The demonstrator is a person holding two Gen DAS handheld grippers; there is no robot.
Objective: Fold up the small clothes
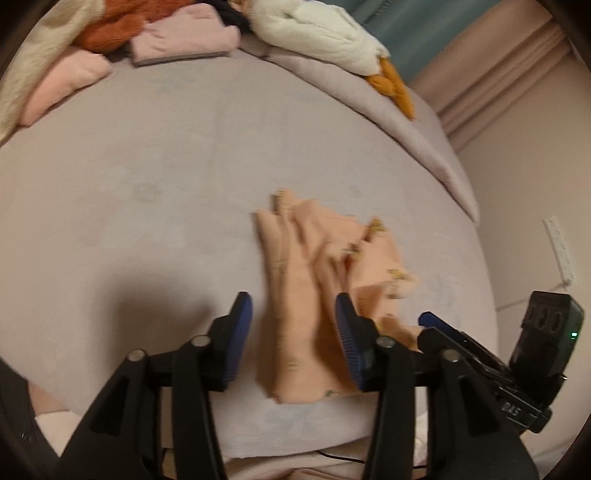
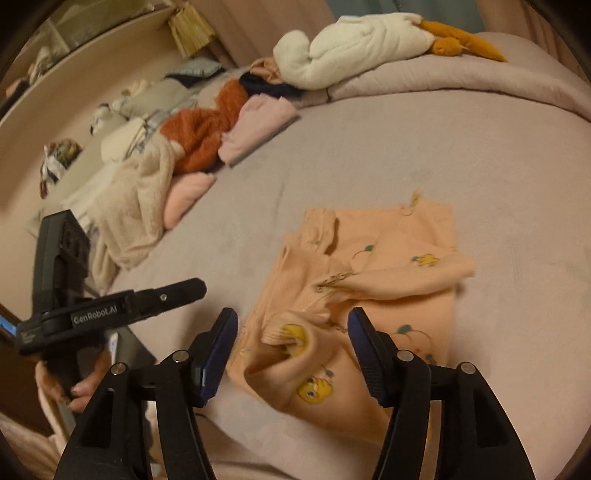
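The left hand-held gripper [image 1: 293, 330] is released, its jaws standing apart with no pad pressing on cloth. The peach garment [image 1: 314, 280] lies crumpled on the bed [image 1: 147, 177] directly ahead of this hand-held gripper, its near edge between and under the fingertips. Far ahead to its left lies a pile of folded clothes [image 1: 177, 37]; far ahead to its right rests a white plush toy [image 1: 317, 33].

The right hand-held gripper [image 2: 293, 343] is likewise released. The same garment [image 2: 373, 295], printed with yellow birds, lies ahead of it, one bunched sleeve between the spread fingers, ungripped.
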